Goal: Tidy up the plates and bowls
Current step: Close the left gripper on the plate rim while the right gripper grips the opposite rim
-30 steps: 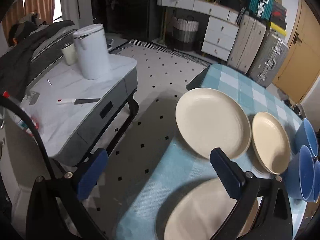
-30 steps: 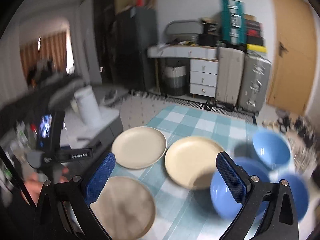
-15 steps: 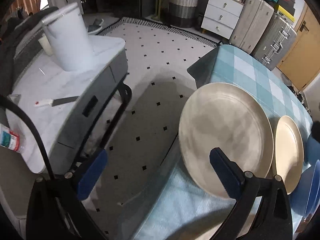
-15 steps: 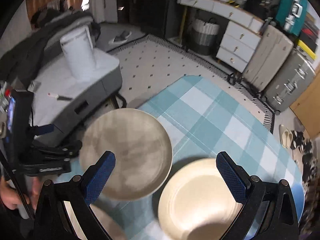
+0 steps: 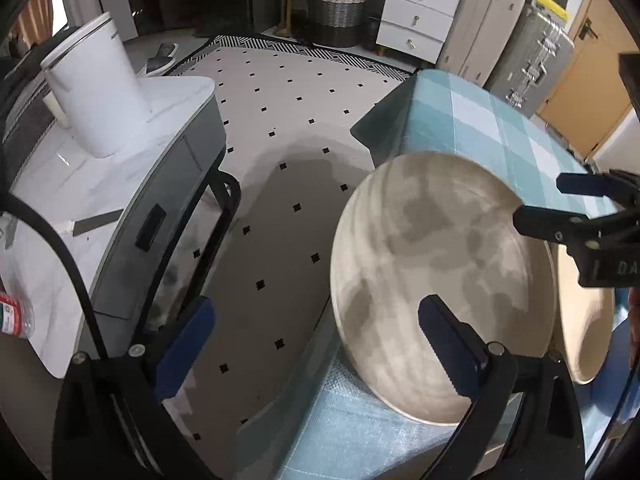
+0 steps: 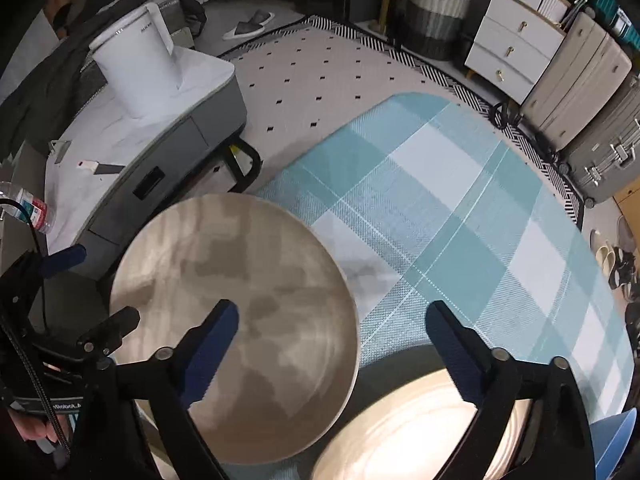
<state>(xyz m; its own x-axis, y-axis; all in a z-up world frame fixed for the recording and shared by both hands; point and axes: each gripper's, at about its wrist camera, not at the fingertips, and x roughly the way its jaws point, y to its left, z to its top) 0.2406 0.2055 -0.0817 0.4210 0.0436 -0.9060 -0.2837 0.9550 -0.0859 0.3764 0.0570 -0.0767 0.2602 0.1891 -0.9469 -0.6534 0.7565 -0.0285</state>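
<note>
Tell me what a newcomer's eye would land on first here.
The large beige plate at the near corner of the teal checked tablecloth, with both hand-held grippers, left and right, open over it. Next, the white lidded bucket on the marble-topped side table across the floor.

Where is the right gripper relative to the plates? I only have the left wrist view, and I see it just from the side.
Observer: The right gripper hangs open over both plates, one finger above the big plate and the other above the smaller plate. Its jaws have just been closing a little and grip nothing.
Operator: Do the two plates touch?
Observer: No, a strip of shadowed tablecloth shows between their rims.
</note>
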